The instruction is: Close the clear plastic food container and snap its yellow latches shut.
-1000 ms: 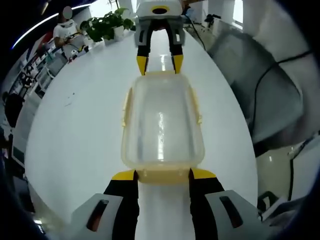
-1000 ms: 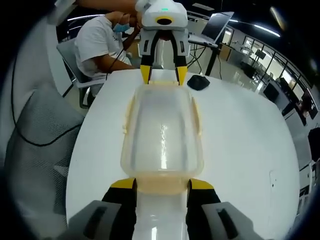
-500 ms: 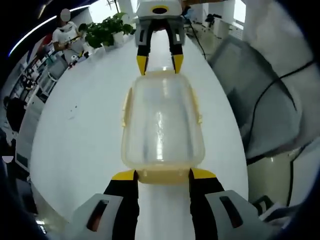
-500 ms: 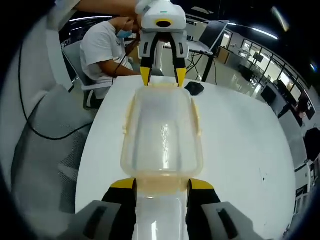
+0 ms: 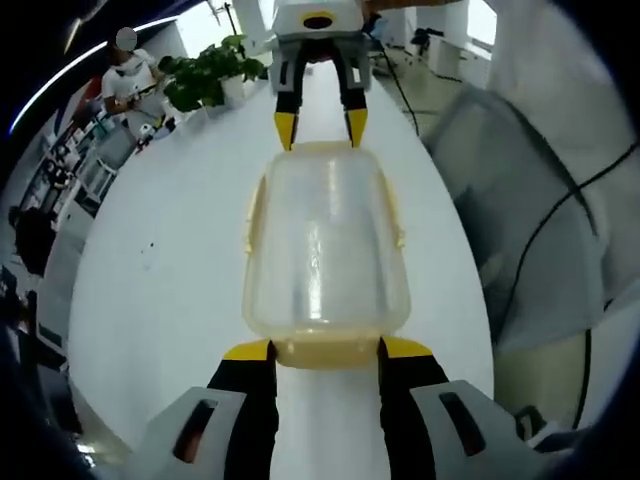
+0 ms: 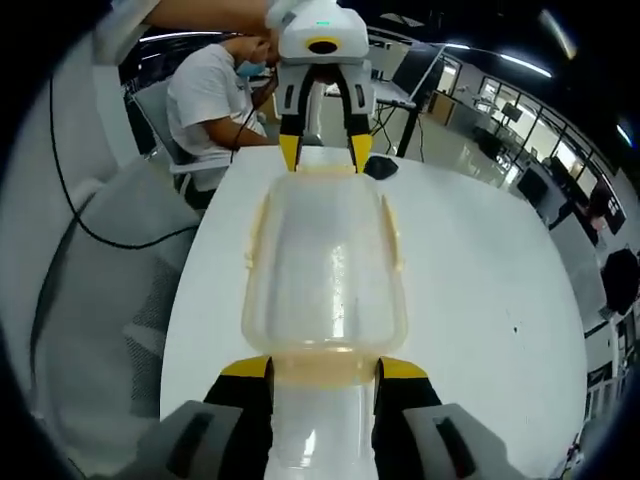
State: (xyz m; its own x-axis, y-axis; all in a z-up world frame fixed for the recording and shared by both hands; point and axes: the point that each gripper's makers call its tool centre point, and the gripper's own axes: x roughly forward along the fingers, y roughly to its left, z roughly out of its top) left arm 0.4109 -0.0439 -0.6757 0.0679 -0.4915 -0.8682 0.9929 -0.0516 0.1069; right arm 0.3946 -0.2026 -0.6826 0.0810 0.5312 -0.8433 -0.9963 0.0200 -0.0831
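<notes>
Table (image 5: 150, 300) white, beneath | container (image 5: 325, 250) lid on, directly ahead of both grippers, long axis along their jaws | left gripper (image 5: 326, 350) spread astride near end latch (image 5: 325, 350) | right gripper (image 6: 322, 368) likewise at opposite end, equally near

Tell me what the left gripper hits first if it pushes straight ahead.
The left gripper already has the yellow end latch of the container between its tips, so likely that latch first; the right gripper faces it beyond.
</notes>
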